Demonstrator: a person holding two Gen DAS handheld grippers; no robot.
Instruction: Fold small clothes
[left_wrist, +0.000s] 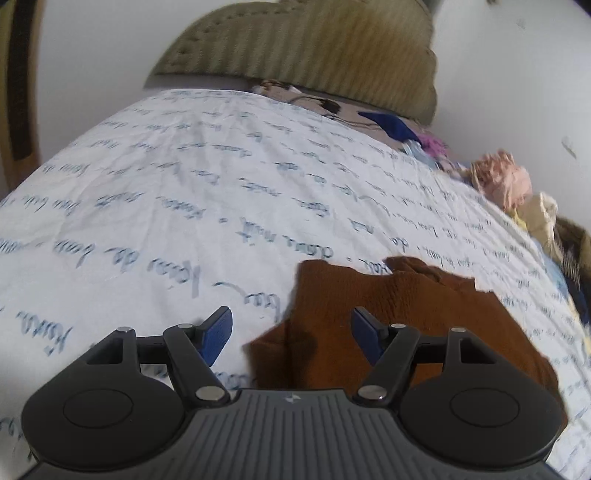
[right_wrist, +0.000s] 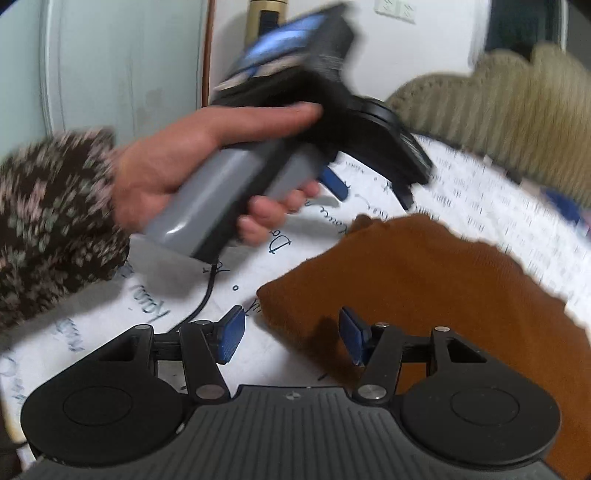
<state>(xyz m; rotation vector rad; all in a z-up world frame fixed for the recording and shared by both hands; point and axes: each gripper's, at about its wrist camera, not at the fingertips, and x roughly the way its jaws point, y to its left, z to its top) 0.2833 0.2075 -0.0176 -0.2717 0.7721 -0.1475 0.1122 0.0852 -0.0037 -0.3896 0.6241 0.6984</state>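
A brown knitted garment (left_wrist: 388, 325) lies flat on the white bedsheet (left_wrist: 166, 206) with blue handwriting print. My left gripper (left_wrist: 291, 336) is open and empty, hovering over the garment's left edge; its right finger is above the cloth, its left finger above bare sheet. In the right wrist view the same brown garment (right_wrist: 443, 295) fills the lower right. My right gripper (right_wrist: 291, 336) is open and empty above the garment's near left corner. The left gripper (right_wrist: 365, 184) also shows there, held in a hand with a floral sleeve, blurred, above the sheet.
A tan ribbed headboard (left_wrist: 314, 48) stands at the far end of the bed. A pile of small clothes, blue (left_wrist: 388, 123), pink (left_wrist: 506, 177) and cream, lies along the bed's right edge. A black cable (right_wrist: 201, 299) runs from the left gripper's handle.
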